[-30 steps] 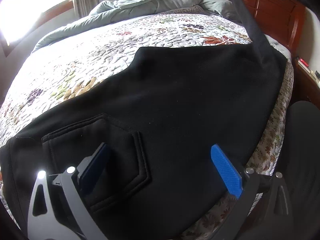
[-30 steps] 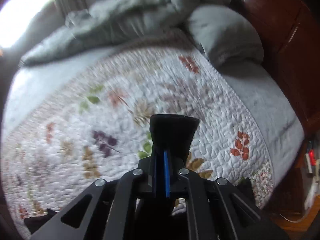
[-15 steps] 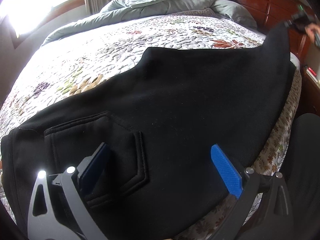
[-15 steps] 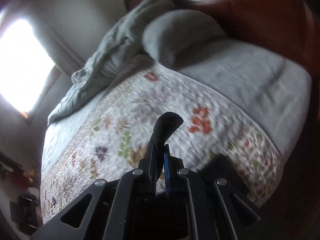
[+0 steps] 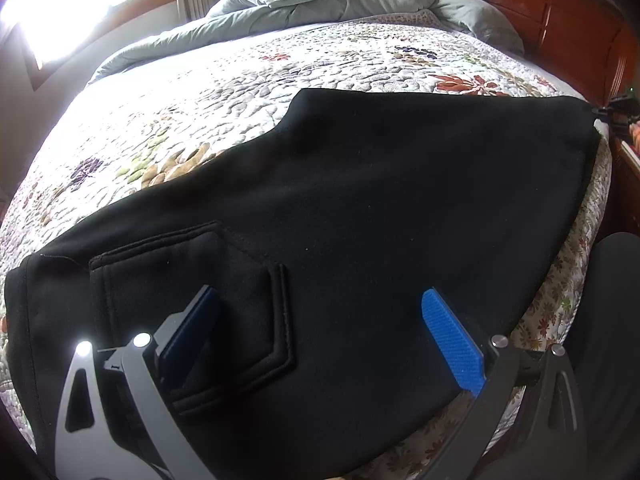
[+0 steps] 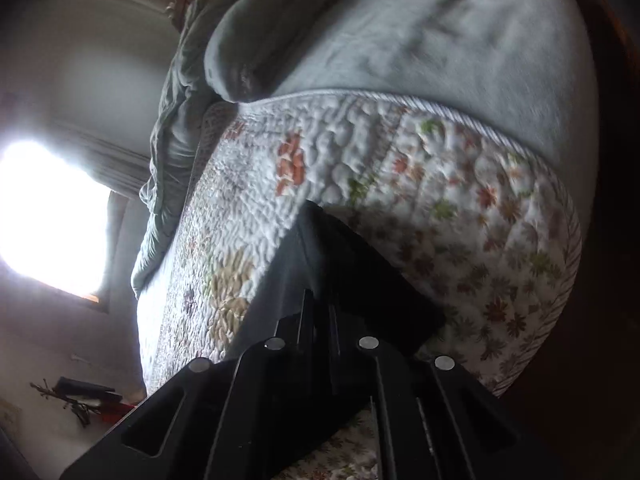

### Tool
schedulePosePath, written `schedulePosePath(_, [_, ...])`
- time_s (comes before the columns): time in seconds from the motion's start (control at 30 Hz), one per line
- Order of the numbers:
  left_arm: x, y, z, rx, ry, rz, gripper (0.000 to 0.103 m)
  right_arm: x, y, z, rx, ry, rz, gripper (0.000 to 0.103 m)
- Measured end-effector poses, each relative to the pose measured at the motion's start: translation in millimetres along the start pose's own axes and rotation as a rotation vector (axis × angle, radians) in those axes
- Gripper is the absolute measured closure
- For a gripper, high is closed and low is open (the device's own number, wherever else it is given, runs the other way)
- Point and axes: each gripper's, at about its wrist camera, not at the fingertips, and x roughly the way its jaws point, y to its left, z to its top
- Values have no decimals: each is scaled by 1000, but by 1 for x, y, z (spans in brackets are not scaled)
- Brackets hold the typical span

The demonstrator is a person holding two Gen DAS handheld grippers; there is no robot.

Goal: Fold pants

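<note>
The black pants lie flat across the flowery quilt on the bed. The left gripper is wide open over the waist end (near the pocket). The right gripper is pinched tight on the far end of the pants

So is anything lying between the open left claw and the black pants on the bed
Nothing visible does. The left claw hangs open directly over the pants, near the back pocket, with only bare black fabric between its fingers.
</note>
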Motion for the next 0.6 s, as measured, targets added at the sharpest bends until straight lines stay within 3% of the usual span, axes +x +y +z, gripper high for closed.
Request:
schedulePosePath(0.1, [1,-2,1,-1,5,4,3,10,-18,-6,66,30,75,81])
schedulePosePath(0.17, [1,-3,2,-2,7,6,3,13,-23,-14,92,37,119,67])
schedulePosePath(0.43, [4,-5,3,-11,10,13,3,34,-1,-77,92,110,290,59])
schedulePosePath(0.5, [4,-5,4,-9,13,16,2,38,8,-87,75,113,283,62])
schedulePosePath(0.57, [5,-5,5,-7,18,15,3,39,17,-92,33,115,237,98])
schedulePosePath(0.6, [5,-5,5,-5,21,13,3,36,20,-93,16,107,209,98])
